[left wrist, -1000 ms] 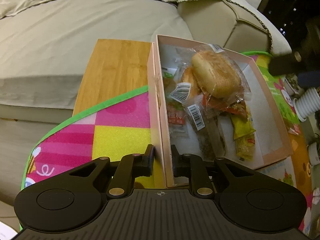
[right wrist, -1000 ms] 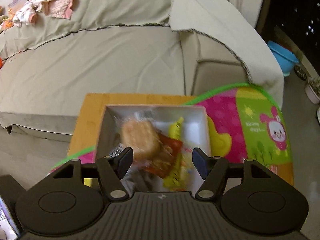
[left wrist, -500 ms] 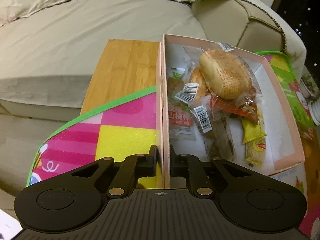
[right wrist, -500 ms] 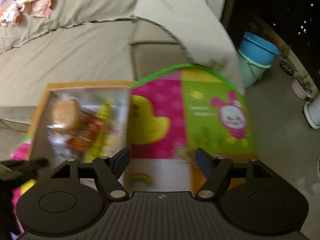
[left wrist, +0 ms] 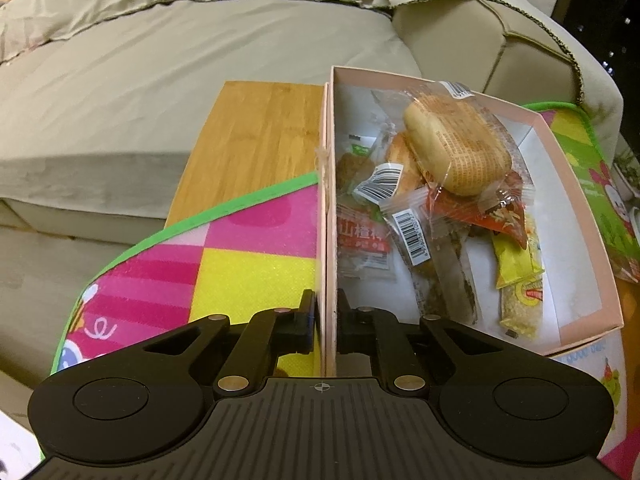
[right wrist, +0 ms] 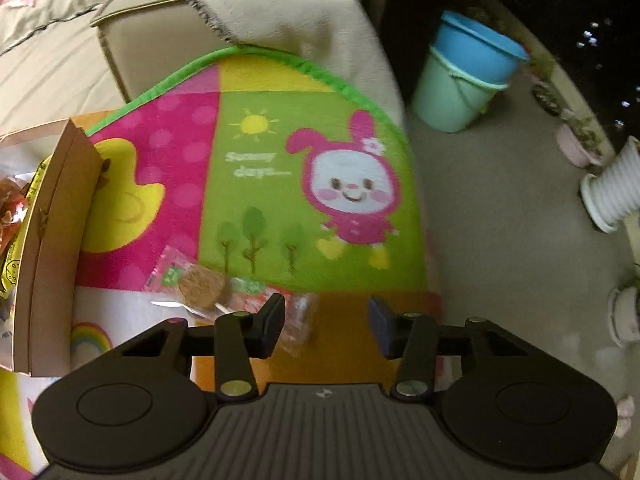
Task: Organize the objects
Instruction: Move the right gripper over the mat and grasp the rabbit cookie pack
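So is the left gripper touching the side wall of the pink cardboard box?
Touching. The left wrist view shows the left gripper shut on the pink cardboard box, one finger pressed against each face of its near side wall.

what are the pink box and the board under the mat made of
The pink box looks like thin matte cardboard: slim, flat walls, folded corners, white inside. The board looks like bamboo or light wood with a smooth finish: fine parallel grain strips show.

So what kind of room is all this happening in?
Most likely a home living room: a beige sofa with a throw over it, a bright cartoon mat on a low wooden table, and stacked plastic buckets beside flowerpots on the floor.
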Available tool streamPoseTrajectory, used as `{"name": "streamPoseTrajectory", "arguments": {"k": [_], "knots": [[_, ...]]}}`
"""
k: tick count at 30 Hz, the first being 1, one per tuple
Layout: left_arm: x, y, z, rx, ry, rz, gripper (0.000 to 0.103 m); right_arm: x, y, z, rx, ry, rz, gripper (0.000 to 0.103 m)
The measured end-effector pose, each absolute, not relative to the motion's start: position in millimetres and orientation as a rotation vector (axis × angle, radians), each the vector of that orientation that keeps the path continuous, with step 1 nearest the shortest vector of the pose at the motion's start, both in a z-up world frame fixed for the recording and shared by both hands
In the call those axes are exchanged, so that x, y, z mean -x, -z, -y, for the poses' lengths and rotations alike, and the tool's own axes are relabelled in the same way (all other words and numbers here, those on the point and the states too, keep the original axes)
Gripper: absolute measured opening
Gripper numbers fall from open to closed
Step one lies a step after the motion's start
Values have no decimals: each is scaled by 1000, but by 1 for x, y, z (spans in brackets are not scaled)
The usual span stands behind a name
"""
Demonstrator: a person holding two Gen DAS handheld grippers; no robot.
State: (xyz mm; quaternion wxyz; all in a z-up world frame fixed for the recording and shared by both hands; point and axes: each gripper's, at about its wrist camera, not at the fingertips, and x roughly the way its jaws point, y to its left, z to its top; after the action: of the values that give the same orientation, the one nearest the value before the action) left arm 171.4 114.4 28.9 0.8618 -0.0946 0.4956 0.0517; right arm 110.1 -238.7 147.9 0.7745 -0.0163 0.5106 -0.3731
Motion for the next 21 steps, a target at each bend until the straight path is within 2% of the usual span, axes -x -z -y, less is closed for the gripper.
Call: {"name": "streamPoseTrajectory", "arguments": {"k": [6, 11, 14, 21], "knots": [[-170, -31, -109, 182, -140, -1045, 11, -135, -133, 257, 59, 784, -1058, 47], [-169, -32, -107, 179, -141, -1046, 11, -131, -126, 272, -69, 802, -1055, 47], [-168, -31, -108, 184, -147, -1043, 11, -122, -122, 258, -77, 768, -1076, 51], [-170, -30, -107, 178, -136, -1050, 11, -106, -104, 190, -57, 582, -1167, 52]]}}
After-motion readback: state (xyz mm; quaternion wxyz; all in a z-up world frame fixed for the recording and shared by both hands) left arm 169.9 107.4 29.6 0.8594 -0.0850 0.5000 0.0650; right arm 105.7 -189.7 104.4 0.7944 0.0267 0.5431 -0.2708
